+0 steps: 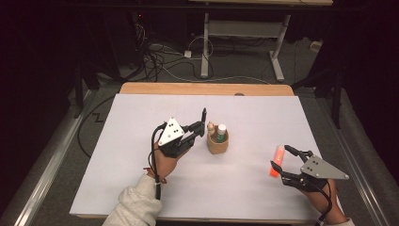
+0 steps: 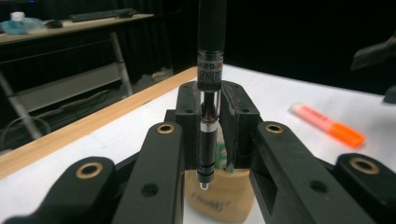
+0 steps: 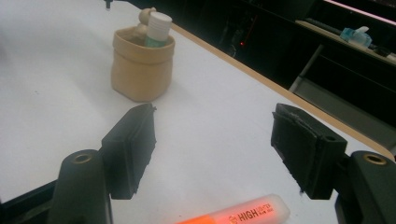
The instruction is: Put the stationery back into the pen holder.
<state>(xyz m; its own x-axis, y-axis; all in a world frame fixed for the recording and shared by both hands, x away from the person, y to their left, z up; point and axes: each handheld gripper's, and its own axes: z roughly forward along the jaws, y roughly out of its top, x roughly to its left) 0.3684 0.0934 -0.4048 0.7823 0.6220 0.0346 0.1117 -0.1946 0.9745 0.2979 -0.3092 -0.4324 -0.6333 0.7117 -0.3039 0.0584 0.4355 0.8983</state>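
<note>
Slim black pen with silver bands [image 2: 208, 93] – clamped upright between the closed jaws of the left gripper [image 1: 197, 129], tip down just above the small tan fabric cup [image 1: 218, 143] at table centre. Cup holds a white-capped green bottle [image 1: 221, 131] and a pale rounded wooden piece [image 1: 211, 127]. Orange highlighter with clear cap [image 1: 277, 160] – lying flat on the white table sheet [image 1: 141, 165], between the spread, empty jaws of the right gripper [image 1: 281, 164], untouched by the pads
</note>
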